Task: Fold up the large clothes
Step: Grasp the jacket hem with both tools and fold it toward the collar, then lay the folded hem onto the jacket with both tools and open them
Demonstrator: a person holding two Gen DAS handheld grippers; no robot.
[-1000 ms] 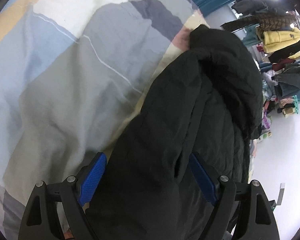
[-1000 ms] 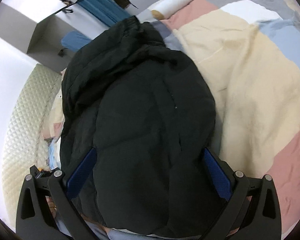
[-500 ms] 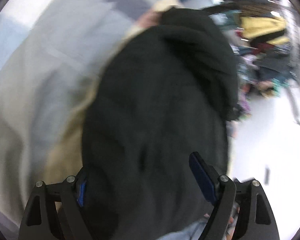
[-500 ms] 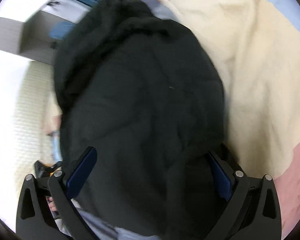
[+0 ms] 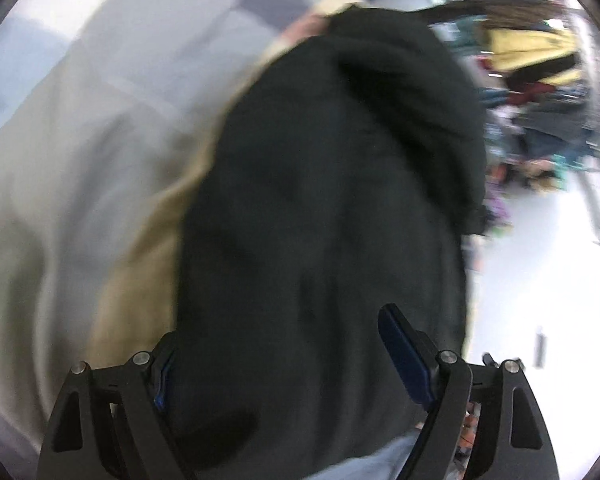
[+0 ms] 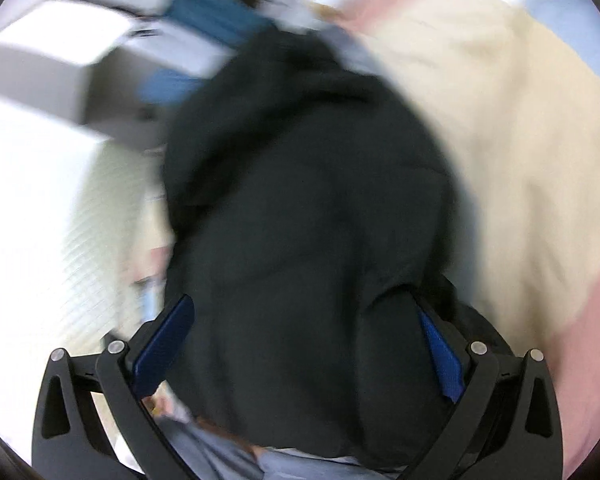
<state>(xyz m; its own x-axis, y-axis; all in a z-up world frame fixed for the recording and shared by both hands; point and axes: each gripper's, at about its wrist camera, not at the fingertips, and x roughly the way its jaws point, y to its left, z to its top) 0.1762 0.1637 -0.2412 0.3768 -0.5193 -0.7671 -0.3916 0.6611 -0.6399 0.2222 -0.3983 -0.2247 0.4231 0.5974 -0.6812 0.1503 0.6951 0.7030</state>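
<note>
A bulky black padded jacket (image 5: 332,200) lies bunched on a patchwork quilt (image 5: 100,120). In the left wrist view it fills the middle, and my left gripper (image 5: 278,326) stands wide open astride its near end. The jacket's edge covers most of the left pad, while the right pad (image 5: 404,356) shows in front of the cloth. In the right wrist view the same jacket (image 6: 308,200) bulges up between the blue pads (image 6: 164,344) of my right gripper (image 6: 303,308), which is also wide open. Both views are blurred.
The quilt (image 6: 520,120) spreads cream and pink to the right. A pale quilted headboard (image 6: 100,220) and white cabinet (image 6: 60,60) stand left. Hanging clothes (image 5: 540,48) and white floor (image 5: 540,260) lie beyond the bed's edge. Light blue cloth (image 6: 292,460) shows under the jacket.
The left gripper has slid sideways, so the jacket now sits centred between its fingers and overlaps the left pad. The right gripper has sunk and rolled slightly. Both sets of jaws stay equally wide.
</note>
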